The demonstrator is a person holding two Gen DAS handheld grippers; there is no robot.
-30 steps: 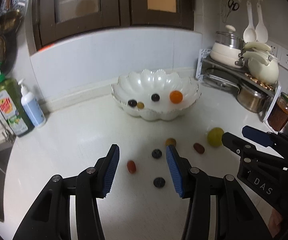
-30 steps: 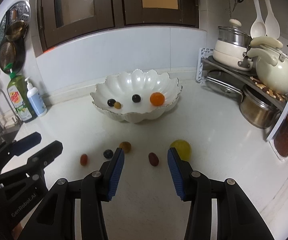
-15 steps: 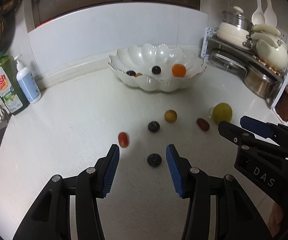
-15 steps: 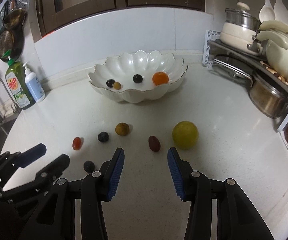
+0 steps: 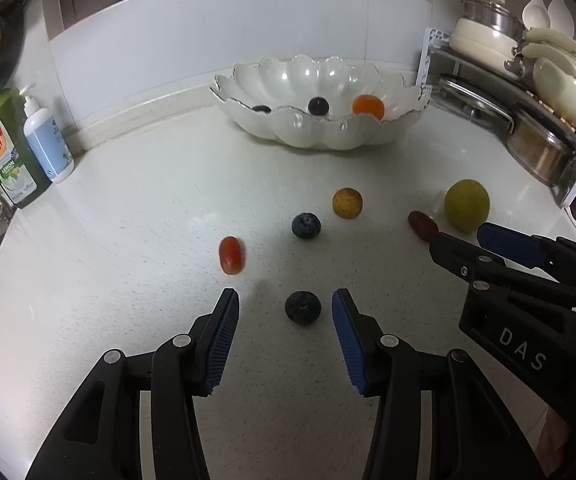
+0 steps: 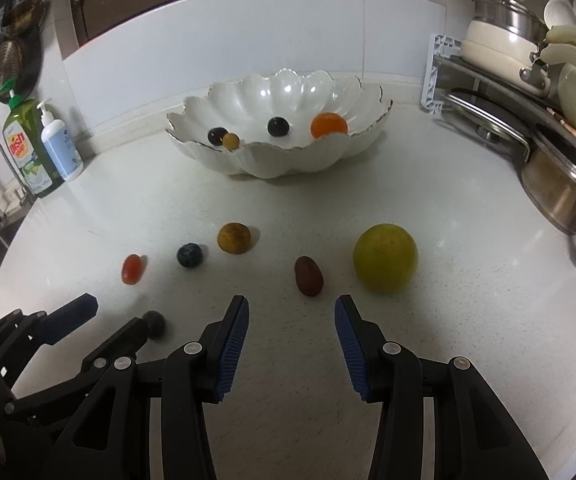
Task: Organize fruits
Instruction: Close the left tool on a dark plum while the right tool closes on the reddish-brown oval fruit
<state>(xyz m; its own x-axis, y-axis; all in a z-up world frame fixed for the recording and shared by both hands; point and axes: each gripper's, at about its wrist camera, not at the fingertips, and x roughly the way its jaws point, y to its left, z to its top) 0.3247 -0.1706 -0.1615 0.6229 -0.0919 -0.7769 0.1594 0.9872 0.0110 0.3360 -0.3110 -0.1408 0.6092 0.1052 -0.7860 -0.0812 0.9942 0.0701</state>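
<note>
On white speckled counter (image 5: 136, 248): loose fruit in front of scalloped white bowl (image 6: 248, 160). Near blueberry (image 5: 303, 307) lies between left gripper (image 5: 285, 308) jaws, pads apart, not touching it. 2nd blueberry (image 5: 306, 225), red grape tomato (image 5: 231, 255), small yellow-brown fruit (image 5: 347, 203), dark red oval fruit (image 6: 308, 275), yellow-green round fruit (image 6: 385, 257) spread beyond. Right gripper (image 6: 291, 316) also open, empty, dark red oval fruit just ahead of its tips. Bowl holds orange fruit (image 6: 329, 125), 2 dark berries, 1 small yellow one. Text: "DAS" on right gripper body; "Dish Soap" + "LEMON" on green bottle (image 5: 6, 152). White pump bottle (image 5: 46, 142) beside it. Pots on rack (image 6: 528, 120) at right; dark cabinets above backsplash; faucet far left.
</note>
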